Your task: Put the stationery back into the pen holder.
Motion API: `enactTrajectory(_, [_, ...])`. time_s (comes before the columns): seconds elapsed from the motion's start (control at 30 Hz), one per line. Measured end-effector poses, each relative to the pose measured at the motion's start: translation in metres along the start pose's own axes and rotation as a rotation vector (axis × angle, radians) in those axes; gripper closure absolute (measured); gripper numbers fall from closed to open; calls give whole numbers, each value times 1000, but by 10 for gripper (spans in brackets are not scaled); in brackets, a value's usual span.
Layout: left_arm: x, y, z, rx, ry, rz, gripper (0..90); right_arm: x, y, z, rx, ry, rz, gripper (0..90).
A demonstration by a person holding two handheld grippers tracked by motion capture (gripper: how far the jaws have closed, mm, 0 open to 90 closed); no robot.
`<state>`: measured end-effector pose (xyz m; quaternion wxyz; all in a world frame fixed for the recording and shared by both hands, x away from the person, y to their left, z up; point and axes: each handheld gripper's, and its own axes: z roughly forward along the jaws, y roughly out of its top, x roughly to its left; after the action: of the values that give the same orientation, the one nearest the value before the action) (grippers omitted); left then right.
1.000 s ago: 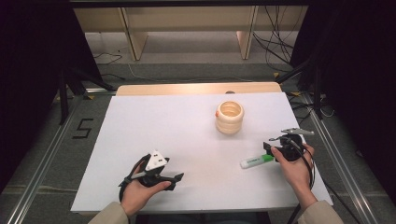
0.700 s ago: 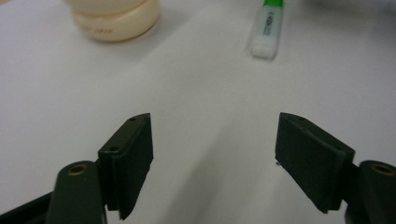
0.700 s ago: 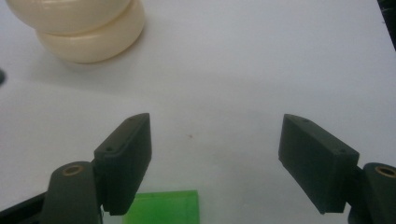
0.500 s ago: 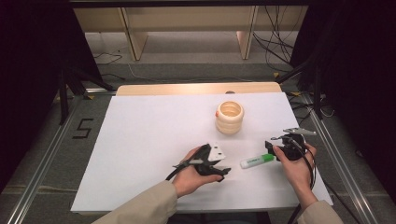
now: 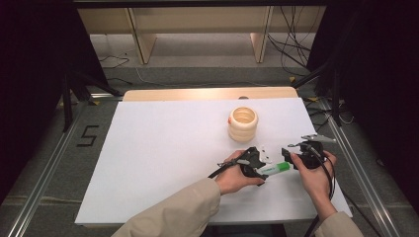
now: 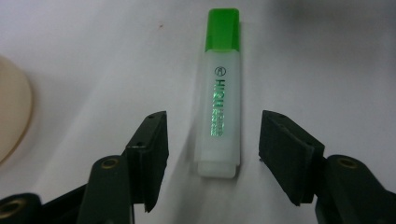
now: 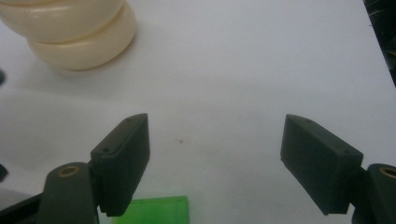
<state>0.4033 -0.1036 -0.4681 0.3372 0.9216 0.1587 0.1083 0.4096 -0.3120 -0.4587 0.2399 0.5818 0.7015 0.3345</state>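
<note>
**Fingers spread around a green highlighter**

Fingers of the left gripper (image 6: 212,156) stand wide apart, one on each side of the highlighter (image 6: 218,98), touching neither flank. The pen lies flat on the white tabletop (image 5: 163,148), its blunt white end nearest the gripper and its green cap pointing away.

From above, the left gripper (image 5: 260,164) sits over the white end of the highlighter (image 5: 274,169), held by a hand in a beige sleeve (image 5: 178,212) that reaches across from the near edge. Just beside it on the right, the right gripper (image 5: 299,146) hovers near the green cap. Its fingers are also wide, with bare tabletop between them; in the right gripper view (image 7: 215,161) a corner of the green cap (image 7: 154,210) shows at the bottom edge, close to one finger.

Farther back on the tabletop, apart from both hands, a cream ribbed pot (image 5: 243,124) stands upright, open at the top.
</note>
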Motion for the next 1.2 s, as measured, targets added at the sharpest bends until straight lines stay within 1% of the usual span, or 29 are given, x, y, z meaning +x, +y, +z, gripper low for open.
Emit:
enactTrajectory(0.1, [-1,5,10,17,-2,5,450,-2,0,-1,-4,-5,7,246])
enactTrajectory(0.2, [0,7,13,27,-2,8,461,-2,0,0,-5,-7,7,246])
enactTrajectory(0.23, [1,8,16,38,-7,4,467,-2,0,0,-4,-9,8,245])
enactTrajectory(0.43, [2,11,20,48,-29,-10,489,-2,1,0,-5,-12,11,245])
enactTrajectory(0.6, [4,13,21,64,-44,-20,511,-3,0,0,-3,-12,8,244])
enactTrajectory(0.67, [5,14,21,74,-55,-17,525,-3,0,0,-2,-13,9,244])
enactTrajectory(0.73, [5,14,22,72,-57,-19,527,-3,0,0,-2,-13,9,243])
enactTrajectory(0.9, [5,14,22,77,-80,-22,577,-3,0,0,-2,-15,8,243])
enactTrajectory(1.2, [2,15,21,87,-70,-34,620,-3,0,0,-3,-16,11,241])
